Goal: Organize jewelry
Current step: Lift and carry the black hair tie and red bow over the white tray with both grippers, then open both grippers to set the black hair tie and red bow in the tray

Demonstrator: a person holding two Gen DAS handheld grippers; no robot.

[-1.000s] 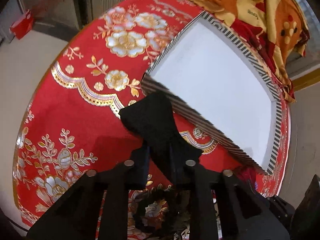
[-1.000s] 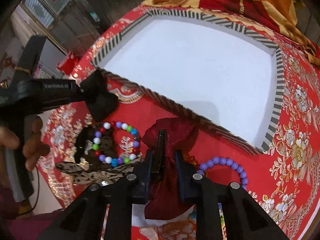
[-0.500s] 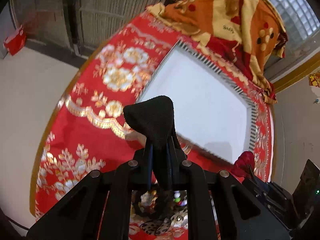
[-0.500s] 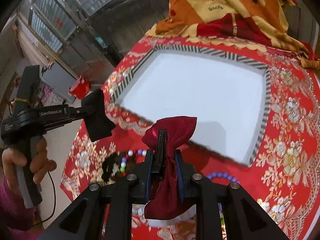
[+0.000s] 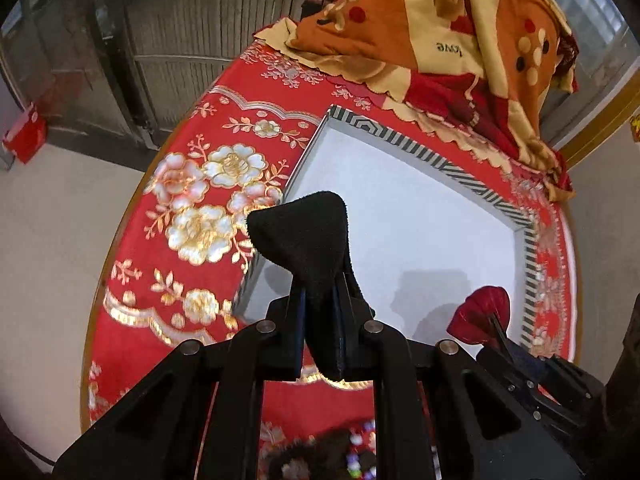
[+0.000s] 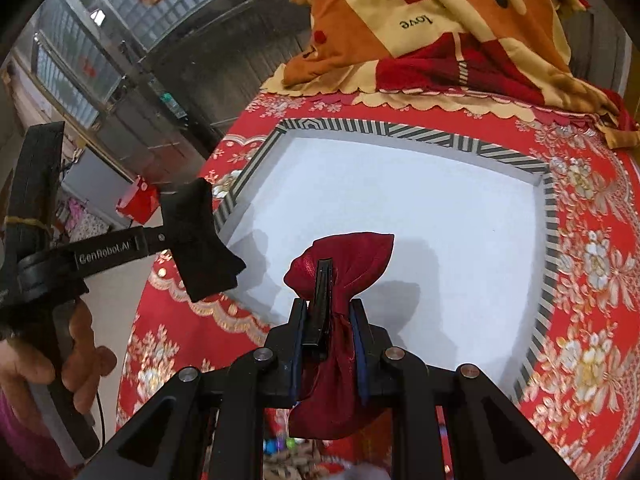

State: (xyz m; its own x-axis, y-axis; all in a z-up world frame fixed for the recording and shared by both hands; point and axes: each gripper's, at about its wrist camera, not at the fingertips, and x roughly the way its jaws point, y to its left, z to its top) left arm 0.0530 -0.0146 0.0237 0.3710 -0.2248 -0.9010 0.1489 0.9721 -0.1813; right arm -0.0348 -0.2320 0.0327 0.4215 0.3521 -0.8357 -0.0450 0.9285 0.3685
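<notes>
- Here, the left tool (image 5: 320, 300) pinches a black pouch (image 5: 308, 240) tight at its neck, with the top of the pouch fanned out above the fingers.
- The right tool (image 6: 328, 320) pinches a red pouch (image 6: 344, 264) the same way, at its tied neck.
- Both pouches hang over the near edge of a big white tray (image 6: 400, 216) with a black and white striped rim.
- The black pouch is at the tray's left side, and the red pouch is nearer the middle.
- The tray sits on a round table (image 5: 192, 200) with a red cloth full of gold flowers.
- A person's hand (image 6: 60, 356) holds the left tool's handle.
- An orange and red blanket (image 6: 440, 32) lies at the far side of the table.
- Some coloured beads (image 5: 360, 456) lie on the cloth under the left tool, but they look blurry.
</notes>
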